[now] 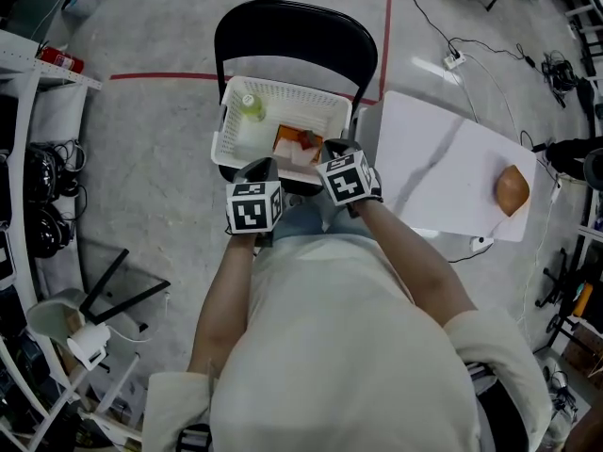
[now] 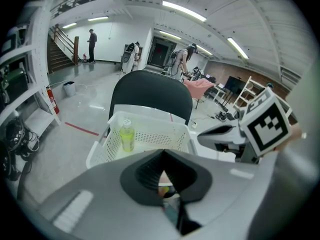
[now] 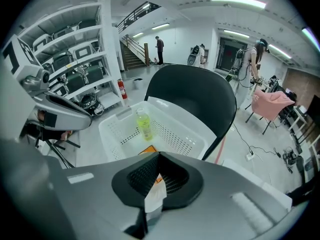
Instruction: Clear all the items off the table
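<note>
At the left of the head view we hold the left gripper (image 1: 263,166) over the near rim of a white perforated basket (image 1: 283,85). Its jaws are pressed together, and we can make out nothing gripped between them. The basket sits on the seat of a black chair (image 1: 292,26). In its far left corner a yellow-green bottle (image 1: 250,107) stands upright. Further right in the basket lies an orange packet (image 1: 294,142). The right gripper (image 1: 335,148) is just beside the left one, above the basket's near right part. Its jaws are closed on a thin white flap with orange at its top, which looks to us like the edge of that packet. To the right of the chair stands a white table (image 1: 443,168). A brown rounded item (image 1: 512,189) lies alone near its far right edge, well apart from both grippers.
</note>
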{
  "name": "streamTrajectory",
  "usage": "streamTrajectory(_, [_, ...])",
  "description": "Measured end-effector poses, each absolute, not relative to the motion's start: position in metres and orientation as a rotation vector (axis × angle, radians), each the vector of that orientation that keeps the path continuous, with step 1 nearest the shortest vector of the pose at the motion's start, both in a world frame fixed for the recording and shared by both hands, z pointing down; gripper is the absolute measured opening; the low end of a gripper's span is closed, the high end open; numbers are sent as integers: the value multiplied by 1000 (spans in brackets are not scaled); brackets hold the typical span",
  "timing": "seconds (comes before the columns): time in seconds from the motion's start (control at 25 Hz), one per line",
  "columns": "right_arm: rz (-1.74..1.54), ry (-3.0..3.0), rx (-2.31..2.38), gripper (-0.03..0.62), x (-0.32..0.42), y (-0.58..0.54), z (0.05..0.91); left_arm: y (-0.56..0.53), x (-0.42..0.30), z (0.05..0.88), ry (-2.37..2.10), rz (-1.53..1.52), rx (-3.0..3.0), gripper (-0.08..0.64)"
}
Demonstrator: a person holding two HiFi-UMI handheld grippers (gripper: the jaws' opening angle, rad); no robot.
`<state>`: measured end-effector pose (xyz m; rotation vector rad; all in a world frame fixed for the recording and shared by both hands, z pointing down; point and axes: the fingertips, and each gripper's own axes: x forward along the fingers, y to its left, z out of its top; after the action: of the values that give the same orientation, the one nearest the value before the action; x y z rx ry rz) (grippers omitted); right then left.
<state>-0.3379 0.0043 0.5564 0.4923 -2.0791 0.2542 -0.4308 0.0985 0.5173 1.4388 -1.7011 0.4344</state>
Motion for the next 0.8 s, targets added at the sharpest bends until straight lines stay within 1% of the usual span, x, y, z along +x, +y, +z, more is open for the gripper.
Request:
streamTrajectory(0.44, [318,-2110,569,0,-320,10,543,93,-410,514,-1632,426,1501,8])
streamTrajectory(0.8, [400,-2123,721,0,-275,-3,527,64,-375,508,-1542,518,1648,8])
